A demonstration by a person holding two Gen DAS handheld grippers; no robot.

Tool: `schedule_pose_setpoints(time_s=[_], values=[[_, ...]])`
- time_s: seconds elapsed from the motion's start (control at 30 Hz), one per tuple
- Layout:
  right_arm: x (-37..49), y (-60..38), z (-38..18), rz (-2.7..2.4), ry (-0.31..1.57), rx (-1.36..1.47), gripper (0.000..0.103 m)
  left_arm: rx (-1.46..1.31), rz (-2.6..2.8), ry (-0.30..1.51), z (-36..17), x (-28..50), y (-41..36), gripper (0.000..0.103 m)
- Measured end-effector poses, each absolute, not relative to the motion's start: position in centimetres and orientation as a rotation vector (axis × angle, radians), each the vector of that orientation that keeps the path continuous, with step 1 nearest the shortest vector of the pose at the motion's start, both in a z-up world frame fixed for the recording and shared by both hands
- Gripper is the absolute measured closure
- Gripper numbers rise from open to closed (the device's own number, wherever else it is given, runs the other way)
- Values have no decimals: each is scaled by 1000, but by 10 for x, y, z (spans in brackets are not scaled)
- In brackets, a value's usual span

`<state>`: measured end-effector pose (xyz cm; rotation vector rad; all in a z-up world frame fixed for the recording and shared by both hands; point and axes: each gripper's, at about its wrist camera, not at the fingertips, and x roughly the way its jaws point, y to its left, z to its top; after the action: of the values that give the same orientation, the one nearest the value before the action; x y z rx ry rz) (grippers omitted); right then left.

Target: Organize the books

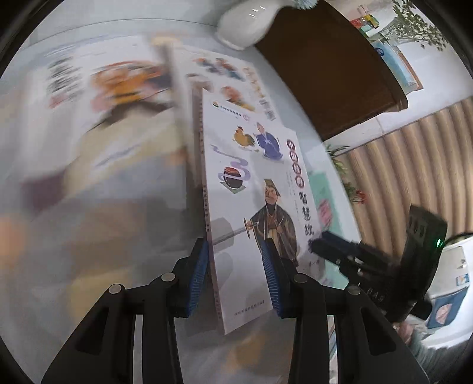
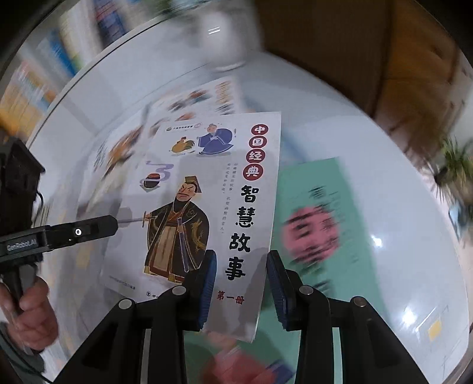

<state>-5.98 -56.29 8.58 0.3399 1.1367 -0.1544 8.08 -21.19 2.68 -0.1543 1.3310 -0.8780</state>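
Note:
A thin white storybook with a robed swordsman on its cover is held in the air by both grippers. My left gripper is shut on its spine-side lower edge. My right gripper is shut on its bottom right corner. The right gripper also shows in the left wrist view; the left gripper also shows in the right wrist view. Other white storybooks lie blurred on the white round table behind it. A green book with a pink circle lies on the table to the right.
A white vase stands at the table's far edge. A dark wooden cabinet stands behind it. Potted plants are at the right. A shelf of books is blurred at the far left.

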Motion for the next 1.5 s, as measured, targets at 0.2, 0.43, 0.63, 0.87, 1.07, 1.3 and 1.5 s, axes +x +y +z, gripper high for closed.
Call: schedule_pose_setpoints(time_s=[0.2,0.43,0.63,0.87,1.07,1.3,1.5], values=[[-72,-479,74,14,1202,403,68,-258,-708,1359,26,51,-86,70],[-80,-365,65,172,1222,354,68,-402,-525,1345,12,30,27,70],[-87,-341,66,186,1255,365,68,-446,-510,1348,2,-3,62,70],[-104,-339,62,145,1242,361,68,-542,-604,1348,-9,-8,62,70],[-105,-333,61,116,1232,410,68,-736,-729,1299,2,-3,67,78],[-102,-328,59,83,1228,426,68,-550,-620,1337,-7,4,40,93],[-102,-350,55,157,1290,592,61,-955,-776,1324,0,23,51,94]])
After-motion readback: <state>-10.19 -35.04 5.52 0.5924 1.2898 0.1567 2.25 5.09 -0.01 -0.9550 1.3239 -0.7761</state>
